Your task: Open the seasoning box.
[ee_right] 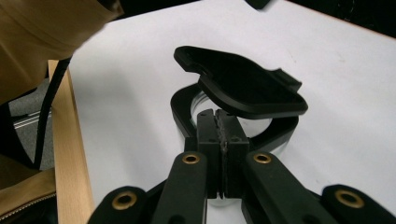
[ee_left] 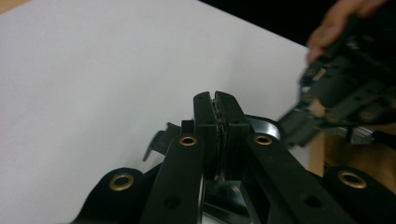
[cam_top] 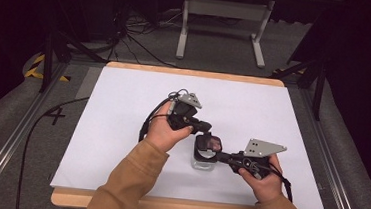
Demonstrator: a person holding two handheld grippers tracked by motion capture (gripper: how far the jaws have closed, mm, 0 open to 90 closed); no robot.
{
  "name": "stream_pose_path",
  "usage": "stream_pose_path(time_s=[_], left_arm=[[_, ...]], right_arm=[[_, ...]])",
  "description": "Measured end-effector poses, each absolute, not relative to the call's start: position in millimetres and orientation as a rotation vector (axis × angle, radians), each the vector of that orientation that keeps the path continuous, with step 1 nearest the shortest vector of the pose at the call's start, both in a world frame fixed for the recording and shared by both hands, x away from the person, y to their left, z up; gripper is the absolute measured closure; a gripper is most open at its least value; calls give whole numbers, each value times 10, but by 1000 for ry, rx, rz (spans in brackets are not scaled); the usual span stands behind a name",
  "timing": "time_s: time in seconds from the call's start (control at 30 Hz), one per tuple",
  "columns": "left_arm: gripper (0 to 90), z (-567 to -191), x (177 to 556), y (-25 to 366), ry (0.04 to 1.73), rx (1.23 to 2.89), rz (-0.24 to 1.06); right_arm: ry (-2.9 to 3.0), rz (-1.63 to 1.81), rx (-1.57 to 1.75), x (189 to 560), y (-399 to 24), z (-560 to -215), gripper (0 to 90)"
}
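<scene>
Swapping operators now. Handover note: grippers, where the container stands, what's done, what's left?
Left gripper: jaws together, at the far side of the container's black rim.
Right gripper: jaws together at the near side of the rim.
Container: clear, upright near the table's front edge.
Done: the hinged lid is up, tilted over the mouth.
Left: probably swing the lid fully back or shut; contents can't be made out.

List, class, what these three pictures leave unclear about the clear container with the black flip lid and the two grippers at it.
- Container contents: high view, too small, lid covers the mouth.
- Left gripper grip: left gripper view, its jaws block whatever lies between them.
- Right gripper grip: right gripper view, the jaws cover the rim there.
- Container wall: right gripper view, hidden under lid.
</scene>
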State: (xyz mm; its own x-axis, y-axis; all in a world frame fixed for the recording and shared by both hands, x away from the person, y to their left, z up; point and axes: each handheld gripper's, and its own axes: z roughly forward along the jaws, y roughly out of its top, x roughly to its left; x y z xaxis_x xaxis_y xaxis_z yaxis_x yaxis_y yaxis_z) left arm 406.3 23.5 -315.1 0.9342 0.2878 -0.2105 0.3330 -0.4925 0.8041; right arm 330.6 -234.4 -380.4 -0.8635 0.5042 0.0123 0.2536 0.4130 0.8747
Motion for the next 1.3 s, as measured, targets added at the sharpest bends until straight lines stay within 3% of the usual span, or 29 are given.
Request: stream_pose_path(time_s=[0.33, 0.63, 1.3], left_arm=[[882, -3045, 3666, 254, 335, 2279, -100], [876, -3244, 3720, 121, 369, 2393, -106], [856, -3231, 3949, 173, 512, 2177, 59]], right_arm=[[2384, 1483, 645, 3408, -2318, -3706, 897], [2362, 1505, 654, 3442, -2331, -3672, 896], [2403, 1453, 688, 3376, -2325, -3829, 895]])
